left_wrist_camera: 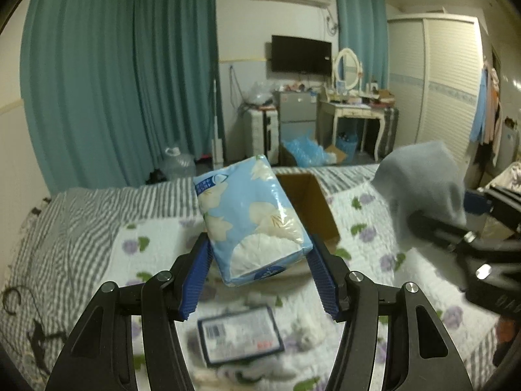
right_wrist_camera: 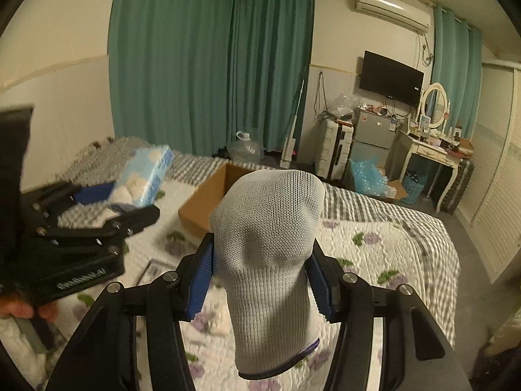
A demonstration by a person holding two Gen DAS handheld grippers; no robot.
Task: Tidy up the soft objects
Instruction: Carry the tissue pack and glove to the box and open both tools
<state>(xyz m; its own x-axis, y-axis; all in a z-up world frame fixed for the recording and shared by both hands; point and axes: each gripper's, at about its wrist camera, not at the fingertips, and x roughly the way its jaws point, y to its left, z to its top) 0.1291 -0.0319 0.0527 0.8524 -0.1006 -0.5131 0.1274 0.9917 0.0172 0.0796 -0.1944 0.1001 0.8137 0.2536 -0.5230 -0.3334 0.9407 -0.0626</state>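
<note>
My left gripper (left_wrist_camera: 259,254) is shut on a blue flowered tissue pack (left_wrist_camera: 252,218) and holds it above the bed, just in front of an open cardboard box (left_wrist_camera: 312,205). My right gripper (right_wrist_camera: 260,257) is shut on a grey knitted glove (right_wrist_camera: 270,254), raised over the bed; the glove hangs down between the fingers. The box (right_wrist_camera: 208,202) shows beyond the glove in the right wrist view, and the tissue pack (right_wrist_camera: 146,176) and left gripper (right_wrist_camera: 97,202) show at the left. The glove (left_wrist_camera: 420,185) and right gripper (left_wrist_camera: 456,238) show at the right of the left wrist view.
The bed has a floral quilt (left_wrist_camera: 156,254) over a grey striped sheet (left_wrist_camera: 81,221). A flat dark-framed packet (left_wrist_camera: 239,335) and a small white soft item (left_wrist_camera: 309,329) lie on the quilt below my left gripper. Beyond the bed stand a fridge (right_wrist_camera: 374,137) and a dressing table (right_wrist_camera: 426,153).
</note>
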